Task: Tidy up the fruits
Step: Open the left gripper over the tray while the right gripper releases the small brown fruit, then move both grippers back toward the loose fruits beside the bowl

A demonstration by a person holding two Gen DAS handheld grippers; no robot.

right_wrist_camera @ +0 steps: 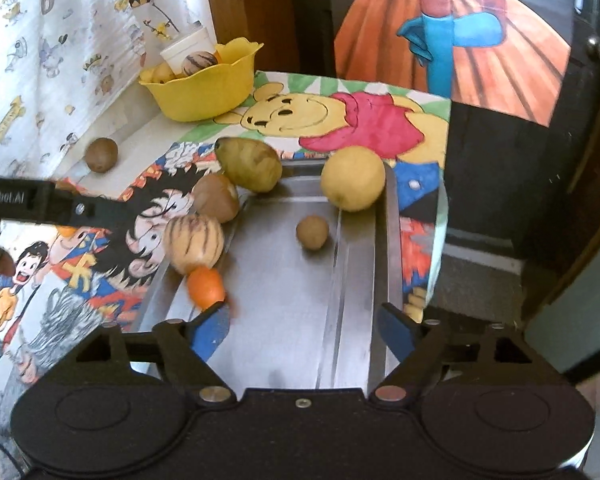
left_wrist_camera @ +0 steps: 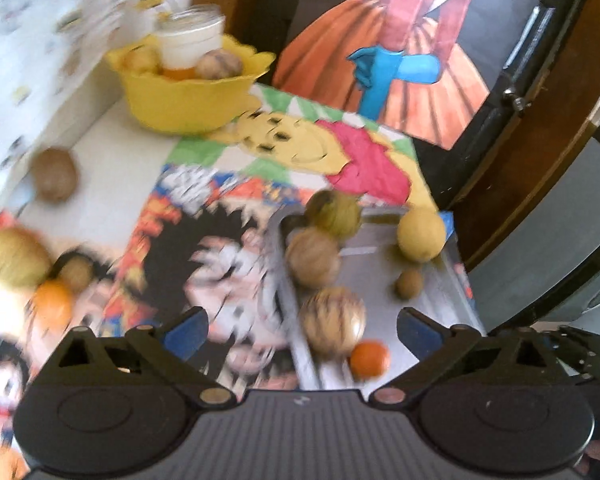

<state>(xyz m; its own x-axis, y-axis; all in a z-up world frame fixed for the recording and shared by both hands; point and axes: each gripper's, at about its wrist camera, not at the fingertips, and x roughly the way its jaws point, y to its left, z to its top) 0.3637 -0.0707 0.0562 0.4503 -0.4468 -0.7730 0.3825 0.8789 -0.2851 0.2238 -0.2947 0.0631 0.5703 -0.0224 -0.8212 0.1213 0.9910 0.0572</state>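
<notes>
A metal tray (right_wrist_camera: 300, 340) lies on the cartoon-print table cover. Along its left rim sit a greenish fruit (right_wrist_camera: 249, 164), a brown fruit (right_wrist_camera: 215, 197), a striped pale fruit (right_wrist_camera: 194, 243) and an orange (right_wrist_camera: 206, 286). A yellow round fruit (right_wrist_camera: 353, 178) and a small brown fruit (right_wrist_camera: 312, 232) lie farther in. My right gripper (right_wrist_camera: 304, 320) hangs open above the tray's near end, holding nothing. My left gripper (left_wrist_camera: 302, 330) is open too and empty, over the striped fruit (left_wrist_camera: 333, 328) and the tray's left rim; that view is blurred.
A yellow bowl (right_wrist_camera: 204, 92) with fruit and a white jar stands at the back left. A kiwi (right_wrist_camera: 101, 155) lies loose near the wall. More fruit (left_wrist_camera: 16, 256) and an orange (left_wrist_camera: 52, 304) lie at the left. The table edge runs beside the tray's right side.
</notes>
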